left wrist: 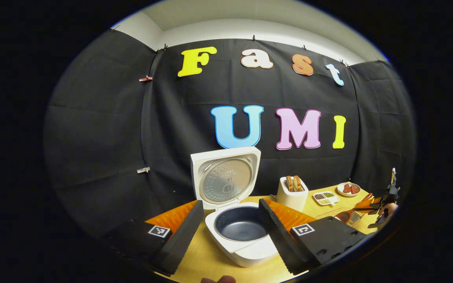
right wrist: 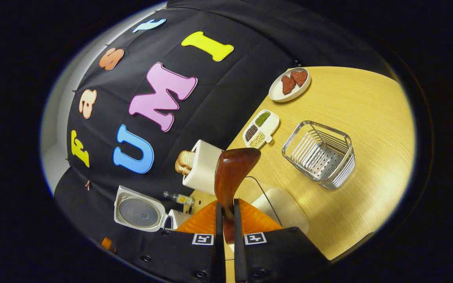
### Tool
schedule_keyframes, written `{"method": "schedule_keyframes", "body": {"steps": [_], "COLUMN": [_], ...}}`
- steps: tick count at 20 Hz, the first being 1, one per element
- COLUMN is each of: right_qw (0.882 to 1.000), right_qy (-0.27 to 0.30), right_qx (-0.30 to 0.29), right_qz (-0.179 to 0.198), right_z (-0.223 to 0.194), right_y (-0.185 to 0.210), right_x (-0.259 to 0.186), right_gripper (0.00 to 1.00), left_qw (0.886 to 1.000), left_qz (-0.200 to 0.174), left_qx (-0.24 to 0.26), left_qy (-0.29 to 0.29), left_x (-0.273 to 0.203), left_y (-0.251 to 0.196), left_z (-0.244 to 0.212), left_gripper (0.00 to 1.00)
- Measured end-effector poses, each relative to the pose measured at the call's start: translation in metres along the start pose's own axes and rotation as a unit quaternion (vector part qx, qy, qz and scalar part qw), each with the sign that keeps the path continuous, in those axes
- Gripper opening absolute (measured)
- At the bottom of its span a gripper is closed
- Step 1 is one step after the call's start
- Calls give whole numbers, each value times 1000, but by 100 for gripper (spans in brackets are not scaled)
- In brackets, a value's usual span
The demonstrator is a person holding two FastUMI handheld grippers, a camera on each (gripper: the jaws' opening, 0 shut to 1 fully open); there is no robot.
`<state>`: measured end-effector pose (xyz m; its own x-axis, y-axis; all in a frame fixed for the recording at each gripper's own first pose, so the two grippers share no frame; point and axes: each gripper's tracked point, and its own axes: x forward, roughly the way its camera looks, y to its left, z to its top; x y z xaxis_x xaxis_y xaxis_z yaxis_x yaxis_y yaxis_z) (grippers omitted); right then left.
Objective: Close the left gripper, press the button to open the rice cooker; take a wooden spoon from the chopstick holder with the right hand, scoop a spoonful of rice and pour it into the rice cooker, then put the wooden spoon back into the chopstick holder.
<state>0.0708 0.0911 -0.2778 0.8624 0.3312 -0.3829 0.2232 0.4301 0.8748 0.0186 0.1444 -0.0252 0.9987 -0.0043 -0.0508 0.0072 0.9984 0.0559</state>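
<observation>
The white rice cooker [left wrist: 246, 243] stands on the wooden table with its lid [left wrist: 226, 179] raised upright and its dark inner pot [left wrist: 240, 224] bare. My left gripper [left wrist: 230, 205] hovers in front of it, open, one finger to each side of the pot. My right gripper [right wrist: 226, 207] is shut on the handle of the dark wooden spoon [right wrist: 234, 167], whose bowl points up and away over the table. The metal wire chopstick holder [right wrist: 321, 155] stands to the right of the spoon, with nothing in it. The right gripper [left wrist: 383, 200] also appears at the table's far right edge.
A white toaster with bread [left wrist: 292, 192] stands right of the cooker. Beyond it lie a divided dish of grains [right wrist: 261, 129] and a plate with red pieces [right wrist: 289, 84]. A small bottle [right wrist: 177, 198] sits near the cooker lid [right wrist: 138, 212]. A pale rounded object [right wrist: 285, 208] lies under the spoon.
</observation>
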Motion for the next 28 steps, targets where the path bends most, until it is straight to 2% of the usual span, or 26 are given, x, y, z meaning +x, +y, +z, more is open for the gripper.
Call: {"method": "schedule_keyframes", "body": {"steps": [10,13,20,28], "right_qw": [999,998,995,987], "right_qy": [-24,-29,-13,43], "right_qx": [29,44,49,23], "right_qz": [25,43,89,154], "right_z": [20,24,13,-49], "right_y": [24,44,119,235], "right_x": [-20,-26,-21,15], "right_gripper": [13,13,13,13], "left_qw": [1000,1000,1000,1000], "left_qz": [-3,1,3,22], "left_qx": [-5,-2,-13,-3], "left_qy": [4,6,7,0], "left_x": [-9,-13,-19,-27], "left_y": [3,6,14,32], "left_z": [-7,-10,-15,-13], "left_gripper": [97,96,97,97]}}
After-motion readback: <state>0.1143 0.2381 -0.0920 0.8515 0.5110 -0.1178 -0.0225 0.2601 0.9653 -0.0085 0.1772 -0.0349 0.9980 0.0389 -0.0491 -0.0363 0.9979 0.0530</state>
